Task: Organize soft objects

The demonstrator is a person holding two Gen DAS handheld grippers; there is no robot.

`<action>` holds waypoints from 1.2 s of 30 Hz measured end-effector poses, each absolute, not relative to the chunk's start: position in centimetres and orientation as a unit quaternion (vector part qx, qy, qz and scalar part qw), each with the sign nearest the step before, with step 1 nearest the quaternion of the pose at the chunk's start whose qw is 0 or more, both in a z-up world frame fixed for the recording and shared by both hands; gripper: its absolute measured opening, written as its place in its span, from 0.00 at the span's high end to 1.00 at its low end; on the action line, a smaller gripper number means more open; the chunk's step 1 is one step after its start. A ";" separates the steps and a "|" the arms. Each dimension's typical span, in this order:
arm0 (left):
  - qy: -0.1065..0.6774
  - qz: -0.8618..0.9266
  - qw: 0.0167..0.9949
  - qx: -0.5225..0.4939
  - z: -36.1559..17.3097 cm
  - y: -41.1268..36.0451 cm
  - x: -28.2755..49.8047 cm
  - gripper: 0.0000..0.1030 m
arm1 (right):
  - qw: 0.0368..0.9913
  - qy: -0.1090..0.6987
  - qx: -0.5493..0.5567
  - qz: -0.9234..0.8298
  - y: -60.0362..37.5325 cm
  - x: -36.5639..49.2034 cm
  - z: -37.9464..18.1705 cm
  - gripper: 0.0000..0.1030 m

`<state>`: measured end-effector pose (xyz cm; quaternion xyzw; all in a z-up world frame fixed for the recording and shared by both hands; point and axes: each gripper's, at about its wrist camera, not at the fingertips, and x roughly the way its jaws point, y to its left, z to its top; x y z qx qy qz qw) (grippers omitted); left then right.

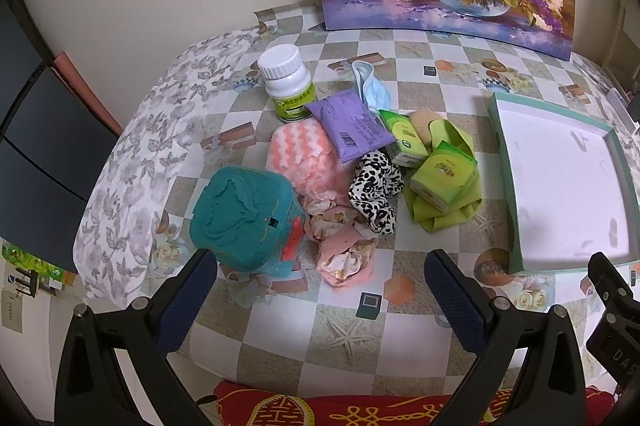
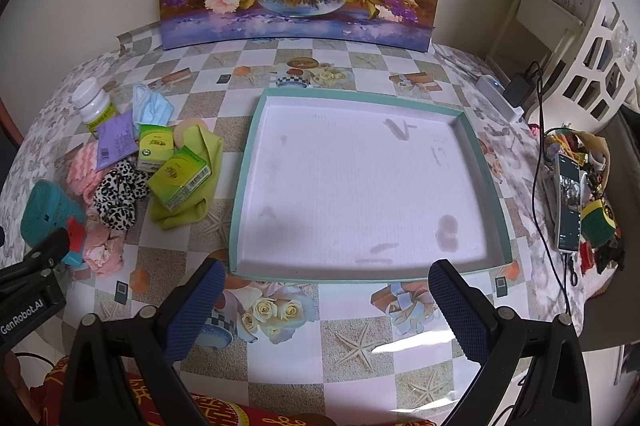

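Checkered tablecloth (image 2: 360, 338) under shallow teal-rimmed tray (image 2: 240, 185), white inside bare.

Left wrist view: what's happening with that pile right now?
Nothing is being held yet. The left tool hangs open over the near edge of the pile, close to the teal cloth bundle and the crumpled pink cloth. The right tool is open too, facing the tray, which has nothing in it. Sorting hasn't started.
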<state>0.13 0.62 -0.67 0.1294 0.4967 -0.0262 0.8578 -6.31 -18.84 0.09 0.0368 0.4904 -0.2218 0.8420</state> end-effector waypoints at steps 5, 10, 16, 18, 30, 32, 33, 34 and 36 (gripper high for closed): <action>0.506 -0.040 0.854 0.115 -0.7 0.7 0.4 0.00 | 0.840 0.496 0.037 -0.219 -18.9 -6.1 0.1 0.00; 0.523 -0.080 0.844 0.088 -0.7 1.2 1.4 0.00 | 0.848 0.488 0.049 -0.202 -19.0 -5.9 0.7 0.00; 0.529 -0.091 0.840 0.081 0.2 2.2 4.9 0.00 | 0.862 0.472 0.044 -0.181 -18.5 -3.1 2.1 0.00; 0.539 -0.092 0.834 0.071 0.3 2.7 6.2 0.00 | 0.863 0.472 0.043 -0.172 -18.1 -1.9 2.1 0.00; 0.624 -0.091 0.776 0.021 -2.1 4.1 14.3 0.00 | 0.838 0.528 0.075 -0.113 -15.3 7.0 -1.7 0.04; 0.635 -0.088 0.768 0.010 -2.9 4.2 15.4 0.00 | 0.831 0.539 0.085 -0.107 -15.1 7.9 -2.6 0.06; 0.641 -0.085 0.763 0.008 -3.4 4.2 15.9 0.00 | 0.827 0.545 0.090 -0.103 -15.0 8.4 -3.2 0.07; 0.645 -0.084 0.760 0.006 -3.7 4.3 16.3 0.00 | 0.824 0.549 0.093 -0.100 -14.8 8.9 -3.7 0.08; 0.652 -0.080 0.754 0.004 -4.5 4.6 17.3 0.00 | 0.818 0.559 0.098 -0.092 -14.6 9.6 -4.7 0.10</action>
